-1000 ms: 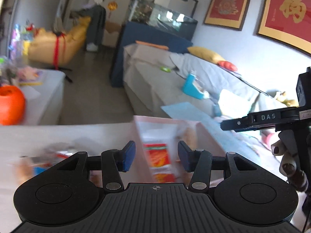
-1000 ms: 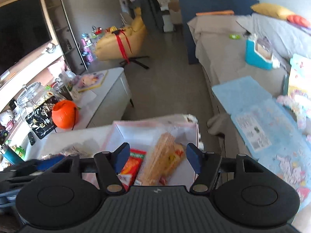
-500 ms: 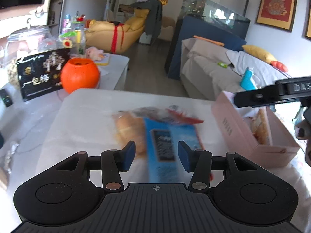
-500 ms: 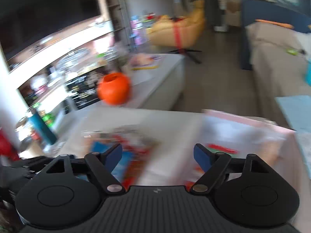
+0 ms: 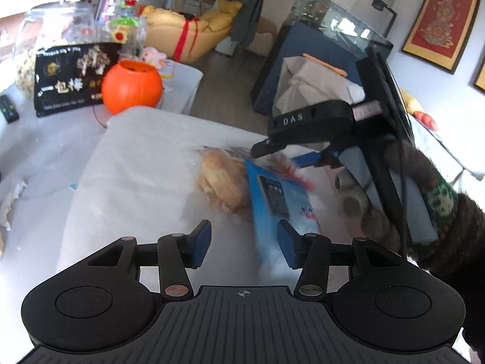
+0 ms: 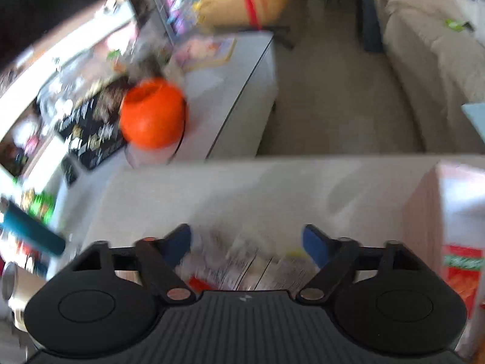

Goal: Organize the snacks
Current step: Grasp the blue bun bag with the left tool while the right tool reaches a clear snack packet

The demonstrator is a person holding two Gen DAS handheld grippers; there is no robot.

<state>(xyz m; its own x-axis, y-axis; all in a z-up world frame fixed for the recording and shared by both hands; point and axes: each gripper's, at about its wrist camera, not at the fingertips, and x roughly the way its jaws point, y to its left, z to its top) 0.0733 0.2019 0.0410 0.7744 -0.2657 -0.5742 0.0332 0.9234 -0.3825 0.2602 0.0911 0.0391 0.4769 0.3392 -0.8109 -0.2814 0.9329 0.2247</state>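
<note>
On the white table (image 5: 136,163) lie a bag of bread rolls (image 5: 222,183) and a blue snack packet (image 5: 279,201) beside it. My left gripper (image 5: 244,239) is open and empty, just short of them. My right gripper (image 5: 291,154) hovers over the far end of the snacks in the left wrist view. In the right wrist view the right gripper (image 6: 247,242) is open over blurred snack wrappers (image 6: 242,270). A pink box (image 6: 451,212) at the right holds a red snack packet (image 6: 462,270).
An orange pumpkin bucket (image 5: 132,86) and a black printed bag (image 5: 72,75) stand on the low white bench behind the table. A glass jar (image 5: 45,39) is at far left. A sofa (image 6: 430,54) lies beyond the floor gap.
Both grippers swung left from the pink box to the loose snacks. The right gripper has come down over the snacks and now fills the right of the left wrist view.
</note>
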